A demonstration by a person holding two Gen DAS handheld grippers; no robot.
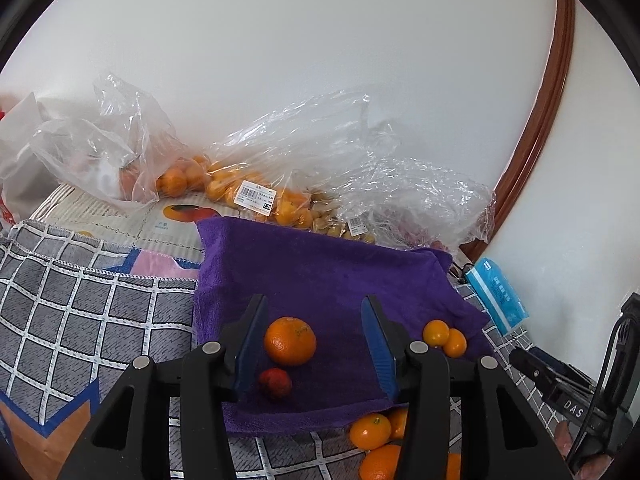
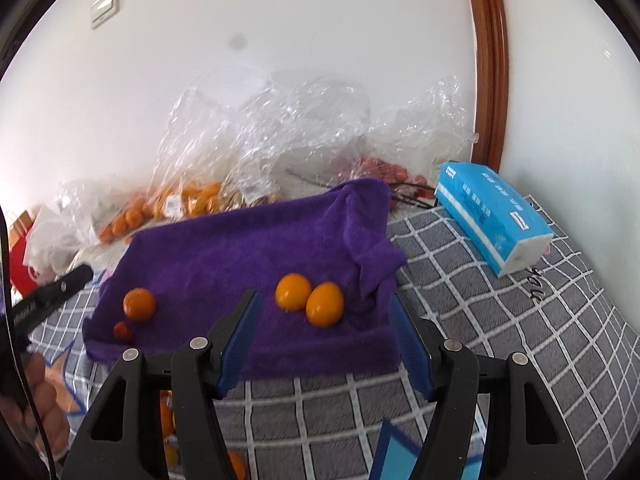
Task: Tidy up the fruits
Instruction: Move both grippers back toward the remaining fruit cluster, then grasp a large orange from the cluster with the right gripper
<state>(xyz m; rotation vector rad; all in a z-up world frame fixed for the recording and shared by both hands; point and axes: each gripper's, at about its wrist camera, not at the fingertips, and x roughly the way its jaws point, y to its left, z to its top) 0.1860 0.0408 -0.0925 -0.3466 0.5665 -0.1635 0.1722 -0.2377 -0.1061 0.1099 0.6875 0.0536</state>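
A purple towel (image 1: 320, 276) (image 2: 240, 248) lies on the grey checked cloth. On it sit an orange (image 1: 290, 341) (image 2: 139, 304), a small red fruit (image 1: 275, 383) (image 2: 122, 330) and two small yellow-orange fruits (image 1: 444, 338) (image 2: 310, 298). My left gripper (image 1: 316, 344) is open, its blue pads either side of the orange and red fruit, not touching them. My right gripper (image 2: 324, 344) is open and empty, just in front of the two small fruits. More oranges (image 1: 374, 432) lie loose at the towel's front edge.
Clear plastic bags of oranges (image 1: 256, 196) (image 2: 188, 200) and red fruit (image 2: 384, 168) lie against the white wall. A blue tissue pack (image 2: 494, 216) (image 1: 496, 300) lies right of the towel. A brown door frame (image 2: 488, 60) stands at the right.
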